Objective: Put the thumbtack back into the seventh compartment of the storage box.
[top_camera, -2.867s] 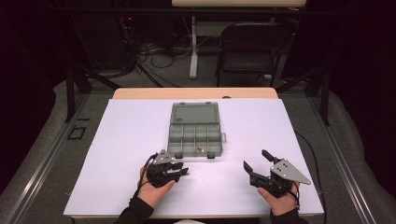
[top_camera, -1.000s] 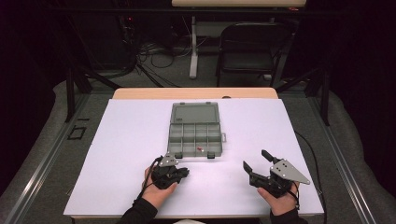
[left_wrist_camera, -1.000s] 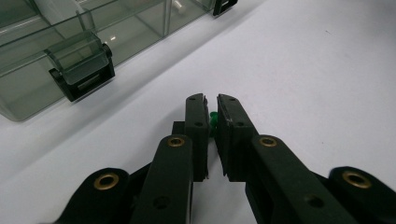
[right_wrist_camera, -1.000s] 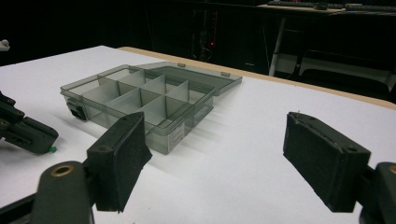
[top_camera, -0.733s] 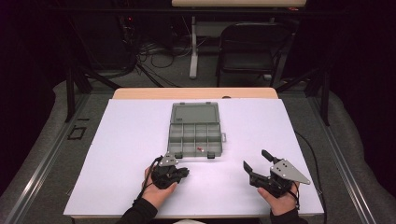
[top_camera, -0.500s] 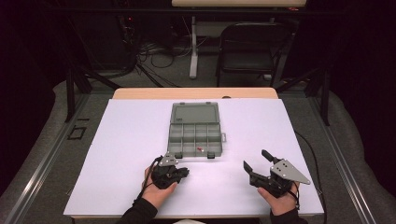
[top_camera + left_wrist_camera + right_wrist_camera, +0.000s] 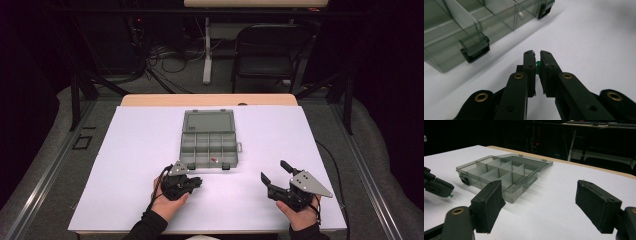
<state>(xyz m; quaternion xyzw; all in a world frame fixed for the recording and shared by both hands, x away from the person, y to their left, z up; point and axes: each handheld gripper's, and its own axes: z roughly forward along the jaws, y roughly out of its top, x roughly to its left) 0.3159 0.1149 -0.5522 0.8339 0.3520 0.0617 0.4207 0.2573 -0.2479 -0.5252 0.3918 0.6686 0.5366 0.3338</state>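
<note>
Left gripper (image 7: 537, 56) sat near the front edge of the open compartment box (image 7: 208, 140), jaws nearly together and pinched on a small green piece (image 7: 538, 64) — low over the white table cover (image 7: 135, 150). Right gripper (image 7: 276, 173) rested well apart on the right side, jaws spread wide, nothing between them — pointed toward the box.

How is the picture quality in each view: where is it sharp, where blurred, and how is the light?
High view: white table bright, room behind dark. Left gripper view: the left gripper with a small green thing is sharp, the organizer box soft. Right gripper view: the near jaws blurred, the box sharper, soft shadows.
</note>
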